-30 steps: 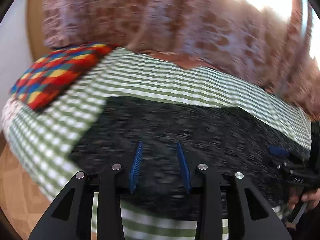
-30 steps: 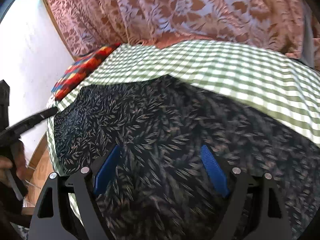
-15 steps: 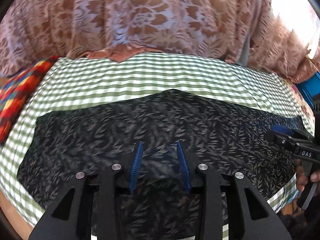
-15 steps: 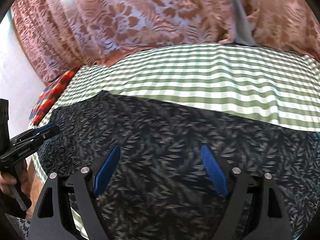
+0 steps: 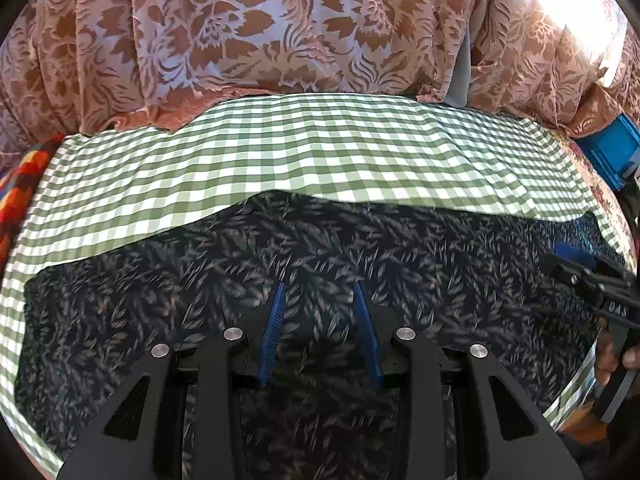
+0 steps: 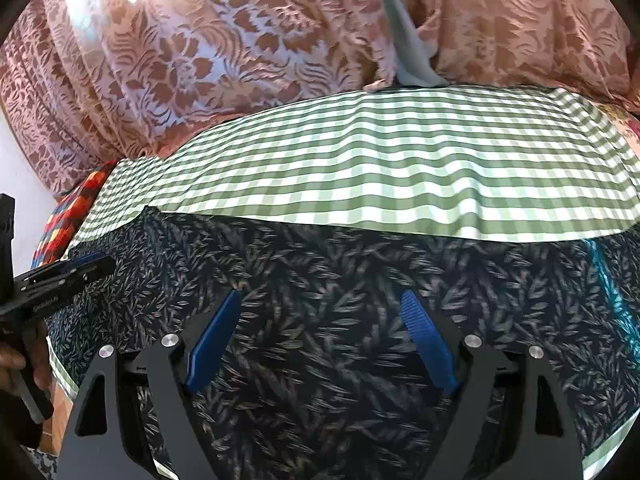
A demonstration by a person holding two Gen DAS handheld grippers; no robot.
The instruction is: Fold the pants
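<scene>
On the green-checked sheet (image 5: 320, 152) the dark leaf-print pants (image 5: 320, 248) lie spread in one long band along the near edge, apparently already doubled lengthwise, with the crosswise folds judged still to come. The left gripper (image 5: 320, 332) hovers over the cloth with jaws narrowly apart and nothing between them; the right gripper (image 6: 320, 340) hangs wide apart, also empty. A blue crate (image 5: 612, 152) at the right edge shows no visible contents.

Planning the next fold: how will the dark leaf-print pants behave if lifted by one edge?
The pants lie flat and follow the checked sheet, so they are probably thin and floppy. Lifted at one edge, they would likely drape and sag. They look light, and may slide on the sheet.
</scene>
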